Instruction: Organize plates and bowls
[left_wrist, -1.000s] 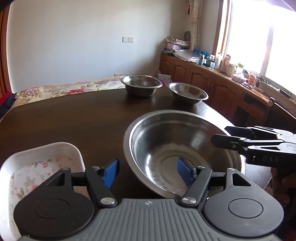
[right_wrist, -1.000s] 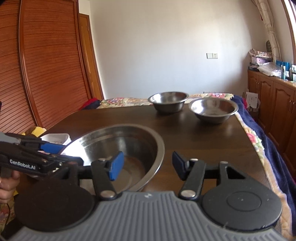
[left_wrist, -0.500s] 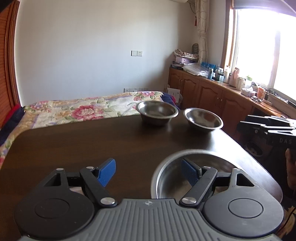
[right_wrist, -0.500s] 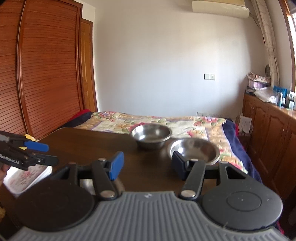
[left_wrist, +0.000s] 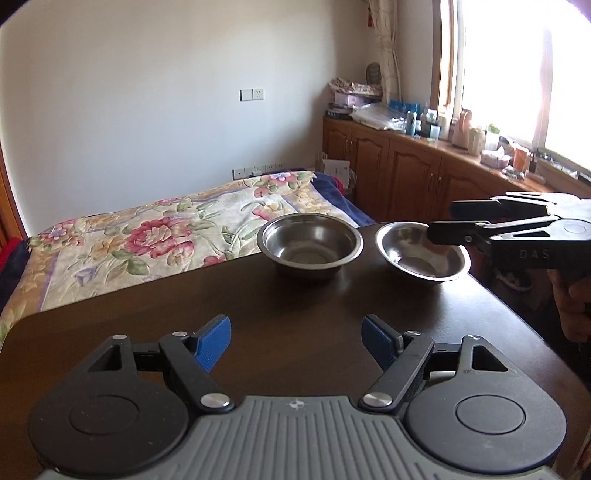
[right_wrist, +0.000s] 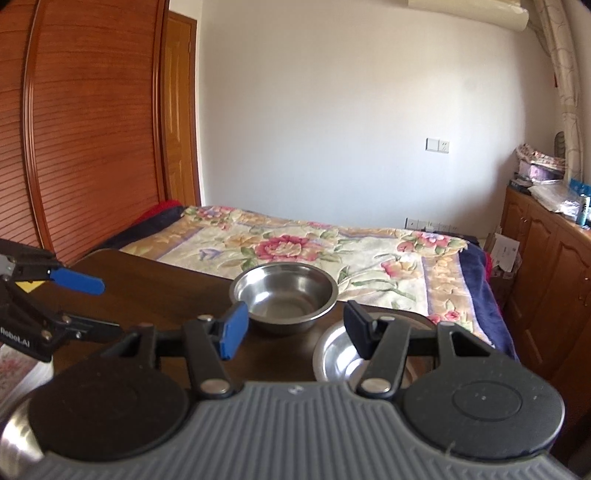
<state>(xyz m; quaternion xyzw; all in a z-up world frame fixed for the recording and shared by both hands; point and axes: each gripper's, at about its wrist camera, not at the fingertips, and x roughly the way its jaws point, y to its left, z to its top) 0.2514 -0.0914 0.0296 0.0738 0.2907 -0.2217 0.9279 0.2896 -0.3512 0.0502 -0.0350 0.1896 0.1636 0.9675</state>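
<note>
Two steel bowls (left_wrist: 310, 242) on dark table (left_wrist: 258, 295)

Two steel bowls stand upright and empty at the far edge of my worktop (left_wrist: 258, 314), side by side, close but not touching. The deeper bowl (left_wrist: 310, 243) has steep sides and a flat base. The shallower bowl (left_wrist: 421, 254) to its right flares wide, sitting near the worktop's corner, shiny inside.
</note>
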